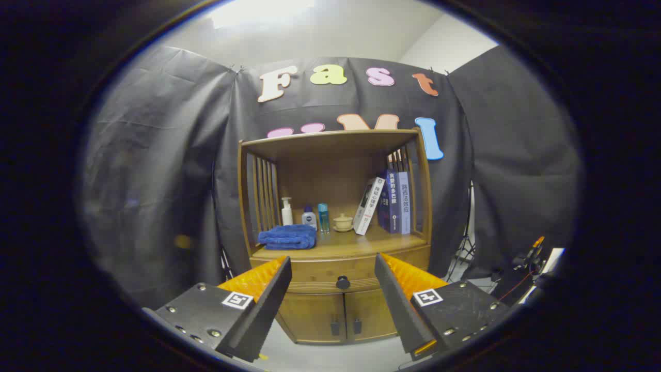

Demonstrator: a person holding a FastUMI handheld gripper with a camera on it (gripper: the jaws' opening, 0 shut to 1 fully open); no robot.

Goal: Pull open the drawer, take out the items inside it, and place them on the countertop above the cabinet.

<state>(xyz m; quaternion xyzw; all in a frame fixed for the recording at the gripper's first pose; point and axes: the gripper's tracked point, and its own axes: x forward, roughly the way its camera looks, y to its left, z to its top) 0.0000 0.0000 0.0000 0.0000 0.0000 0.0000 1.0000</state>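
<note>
A wooden cabinet (335,310) stands ahead against the black cloth wall. Its drawer (316,273) is closed, with a dark round knob (343,282) at its middle. The countertop (356,247) lies just above the drawer, under an open shelf frame. My gripper (333,268) is open and holds nothing. The fingers frame the drawer front, and the knob shows between them, some way ahead. What the drawer holds is hidden.
On the countertop lie a folded blue towel (287,237), a white pump bottle (286,212), two small bottles (315,217), a small lidded cup (342,222) and several books (392,204). Two lower doors (335,316) sit beneath the drawer. A tripod and gear (516,263) stand to the right.
</note>
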